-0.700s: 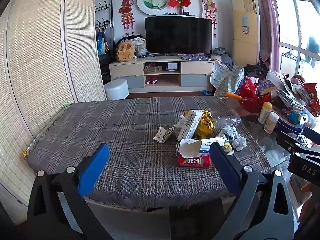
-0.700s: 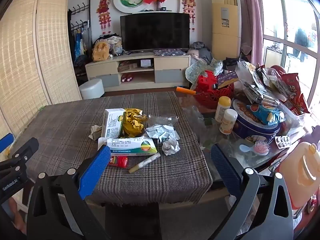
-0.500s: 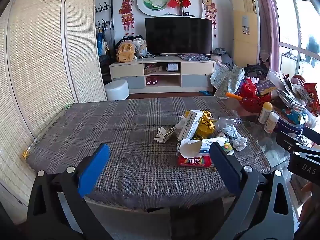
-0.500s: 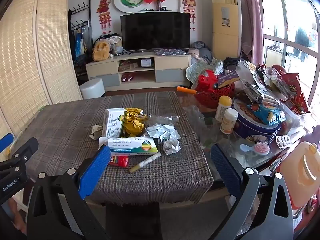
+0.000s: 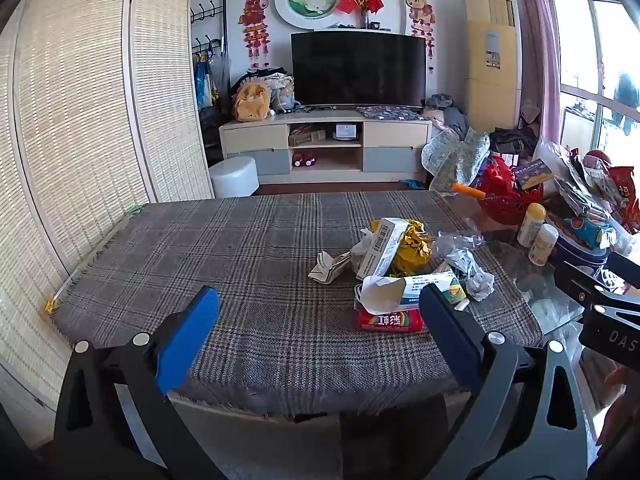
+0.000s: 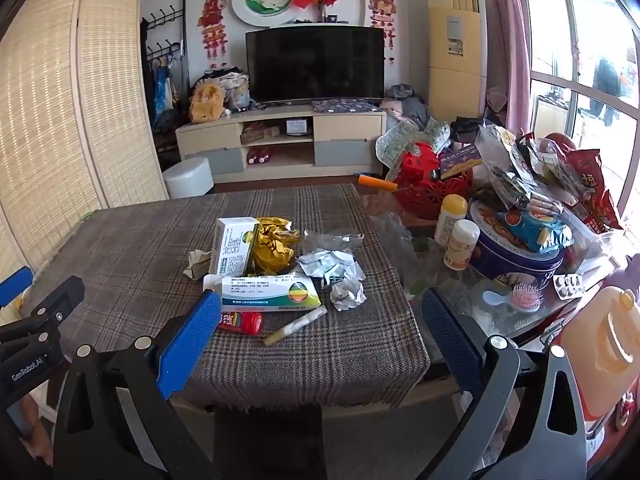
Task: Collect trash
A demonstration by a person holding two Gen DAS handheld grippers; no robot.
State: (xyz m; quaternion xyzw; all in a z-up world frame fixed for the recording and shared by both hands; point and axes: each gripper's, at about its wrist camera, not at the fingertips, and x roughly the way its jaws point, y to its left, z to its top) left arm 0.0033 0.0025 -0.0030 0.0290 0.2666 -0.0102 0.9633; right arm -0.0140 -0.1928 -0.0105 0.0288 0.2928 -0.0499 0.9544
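Several pieces of trash sit in a loose heap on the checked tablecloth (image 6: 132,240), mid-frame in both views: two cardboard boxes (image 6: 268,294), gold foil (image 6: 274,246), crumpled silver wrappers (image 6: 347,294), a red packet (image 6: 242,322). All look light and easily crushed; the boxes seem stiffest, best pinched across their narrow sides. Both the left gripper (image 5: 318,312) and right gripper (image 6: 320,312) hang spread wide and empty, short of the heap, at the table's near edge.

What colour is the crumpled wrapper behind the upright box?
Gold, or shiny yellow. The wrapper shows best in the right wrist view.
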